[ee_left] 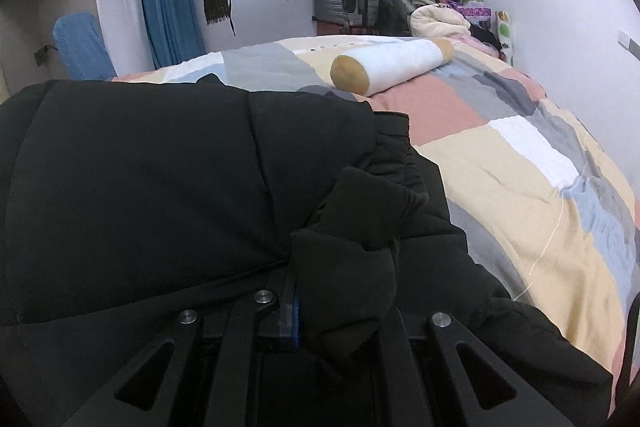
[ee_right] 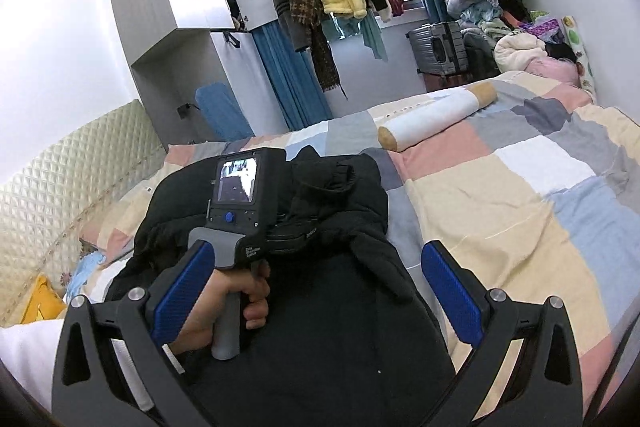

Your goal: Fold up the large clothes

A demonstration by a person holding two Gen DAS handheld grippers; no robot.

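Black jacket [ee_left: 140,187], pastel patchwork quilt [ee_left: 520,163]

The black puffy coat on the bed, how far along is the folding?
Partly done: the black puffy coat already lies bunched and doubled over on the patchwork quilt. In hand: the left gripper is shut on a fold of its fabric, while the right gripper hangs open above it. Left: flattening the lumpy top and squaring it into a neat bundle.

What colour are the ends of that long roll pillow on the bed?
Tan-brown ends on a white bolster pillow; clearest in the left wrist view.
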